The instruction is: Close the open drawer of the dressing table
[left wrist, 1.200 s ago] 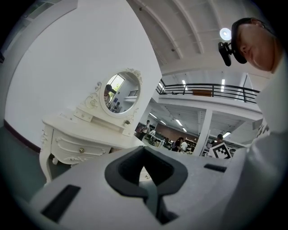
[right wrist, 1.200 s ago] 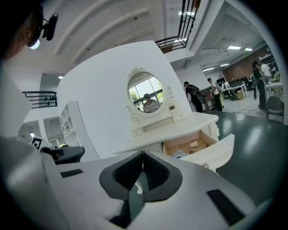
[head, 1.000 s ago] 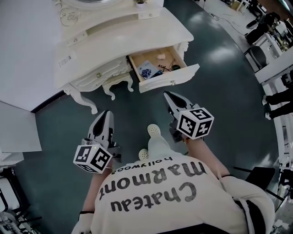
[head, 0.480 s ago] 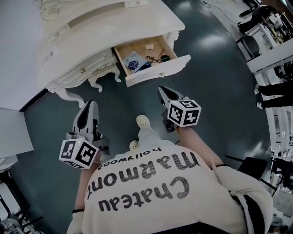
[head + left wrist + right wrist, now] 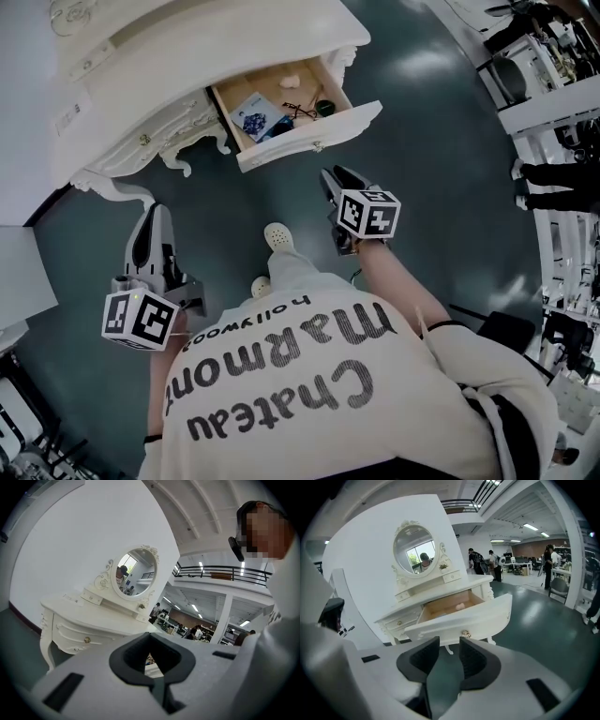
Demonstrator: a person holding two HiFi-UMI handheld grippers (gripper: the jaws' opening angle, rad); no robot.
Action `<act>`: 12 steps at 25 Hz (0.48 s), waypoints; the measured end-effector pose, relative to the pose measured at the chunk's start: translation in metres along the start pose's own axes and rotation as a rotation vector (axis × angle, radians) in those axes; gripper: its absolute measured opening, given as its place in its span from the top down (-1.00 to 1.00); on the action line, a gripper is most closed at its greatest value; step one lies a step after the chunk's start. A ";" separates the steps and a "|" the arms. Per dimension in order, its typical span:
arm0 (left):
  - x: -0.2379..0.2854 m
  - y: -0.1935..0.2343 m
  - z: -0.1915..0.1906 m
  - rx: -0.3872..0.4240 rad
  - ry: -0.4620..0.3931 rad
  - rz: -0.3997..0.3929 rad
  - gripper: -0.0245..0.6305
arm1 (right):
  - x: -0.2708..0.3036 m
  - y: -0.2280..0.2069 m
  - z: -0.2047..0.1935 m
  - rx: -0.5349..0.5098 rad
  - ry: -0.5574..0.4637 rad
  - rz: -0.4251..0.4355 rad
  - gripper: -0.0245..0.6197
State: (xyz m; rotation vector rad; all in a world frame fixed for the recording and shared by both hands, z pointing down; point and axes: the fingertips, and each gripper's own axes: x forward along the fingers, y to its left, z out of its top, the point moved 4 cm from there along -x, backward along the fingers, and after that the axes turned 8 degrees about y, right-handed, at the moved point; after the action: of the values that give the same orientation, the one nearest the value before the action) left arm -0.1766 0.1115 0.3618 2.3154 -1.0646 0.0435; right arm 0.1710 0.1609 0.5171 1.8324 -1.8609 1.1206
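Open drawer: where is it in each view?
Head view: open drawer upper centre, pulled out.
Left gripper view: only a sliver, low centre, through the fingers' opening.
Right gripper view: centre, just above the fingers.
Shared landmark: gold knob of the neighbouring closed drawer.

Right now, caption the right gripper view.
Jaws just opened and empty, the right gripper faces the dressing table's pulled-out drawer.
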 end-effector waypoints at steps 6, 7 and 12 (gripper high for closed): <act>0.008 0.013 0.000 -0.013 0.009 0.046 0.90 | 0.031 -0.029 -0.007 0.001 0.061 -0.029 0.40; 0.009 0.015 0.001 -0.015 0.007 0.050 0.90 | 0.035 -0.031 -0.006 -0.002 0.073 -0.030 0.37; 0.011 0.025 0.007 -0.019 0.002 0.093 0.90 | 0.060 -0.032 -0.004 -0.021 0.121 -0.019 0.34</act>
State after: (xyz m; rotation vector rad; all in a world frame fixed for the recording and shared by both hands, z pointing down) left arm -0.1879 0.0878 0.3716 2.2473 -1.1669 0.0717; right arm 0.1916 0.1249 0.5708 1.7265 -1.7776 1.1734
